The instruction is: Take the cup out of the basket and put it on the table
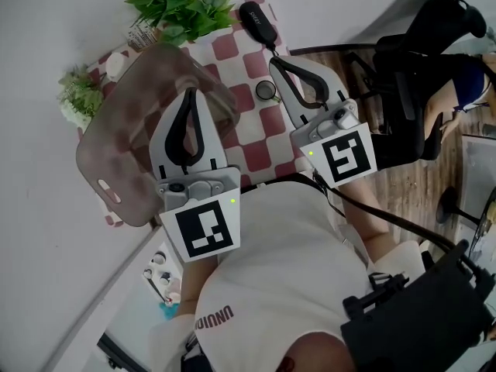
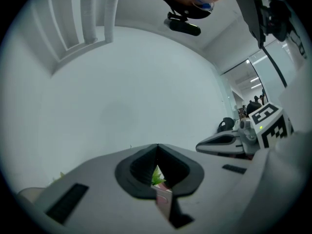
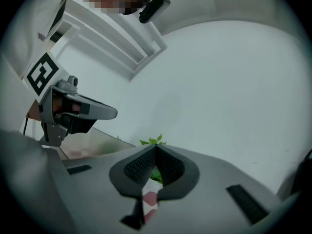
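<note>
A translucent brown basket (image 1: 116, 157) lies on the red-and-white checked cloth (image 1: 252, 142), on the left in the head view. A small round cup-like thing (image 1: 266, 91) stands on the cloth outside the basket, between my two grippers. My left gripper (image 1: 188, 94) is held over the basket's right side, shut with nothing in it. My right gripper (image 1: 277, 62) hovers just right of the cup, also shut and empty. In the left gripper view the jaws (image 2: 157, 146) meet at the tips; the right gripper view shows the same (image 3: 156, 149). Both views point mostly at a white wall.
Green plants (image 1: 182, 5) and a smaller one (image 1: 77, 95) stand at the cloth's far edge. A black device (image 1: 258, 22) lies at the far right corner. An office chair (image 1: 418, 76) and a seated person are to the right.
</note>
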The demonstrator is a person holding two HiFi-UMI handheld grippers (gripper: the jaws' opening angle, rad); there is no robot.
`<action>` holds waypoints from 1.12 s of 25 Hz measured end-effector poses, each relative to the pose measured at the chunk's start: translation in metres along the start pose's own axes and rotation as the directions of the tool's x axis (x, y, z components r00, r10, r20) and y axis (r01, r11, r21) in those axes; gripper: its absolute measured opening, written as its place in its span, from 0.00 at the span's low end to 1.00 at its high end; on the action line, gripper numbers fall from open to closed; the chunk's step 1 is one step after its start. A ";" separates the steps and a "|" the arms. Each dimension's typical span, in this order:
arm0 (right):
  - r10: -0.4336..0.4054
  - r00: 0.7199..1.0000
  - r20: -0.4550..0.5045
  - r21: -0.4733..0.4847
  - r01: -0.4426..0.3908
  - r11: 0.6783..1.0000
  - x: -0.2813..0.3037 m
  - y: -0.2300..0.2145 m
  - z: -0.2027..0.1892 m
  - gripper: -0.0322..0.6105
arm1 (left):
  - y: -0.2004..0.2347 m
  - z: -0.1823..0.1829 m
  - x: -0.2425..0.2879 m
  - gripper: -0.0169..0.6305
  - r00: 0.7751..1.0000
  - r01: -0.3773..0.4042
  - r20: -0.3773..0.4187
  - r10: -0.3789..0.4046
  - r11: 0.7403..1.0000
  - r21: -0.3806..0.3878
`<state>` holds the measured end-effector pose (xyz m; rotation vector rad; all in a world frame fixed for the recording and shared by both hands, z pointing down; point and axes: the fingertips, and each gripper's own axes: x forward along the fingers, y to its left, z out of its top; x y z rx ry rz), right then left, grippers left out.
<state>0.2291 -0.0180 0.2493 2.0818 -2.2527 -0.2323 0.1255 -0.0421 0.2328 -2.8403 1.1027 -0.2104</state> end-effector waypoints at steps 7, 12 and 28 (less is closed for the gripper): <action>-0.010 1.000 0.021 0.007 0.009 1.000 0.005 0.000 0.012 0.08 | -0.001 0.005 -0.001 0.04 1.000 0.012 0.011 -0.012 1.000 0.014; -0.018 0.999 0.027 0.012 0.017 1.000 0.007 -0.002 0.013 0.08 | 0.001 0.007 -0.001 0.04 1.000 0.009 0.023 -0.009 1.000 0.012; -0.031 0.999 0.026 -0.003 0.032 0.999 0.009 -0.006 0.015 0.08 | -0.001 0.005 0.002 0.04 0.999 0.018 0.026 -0.018 1.000 -0.005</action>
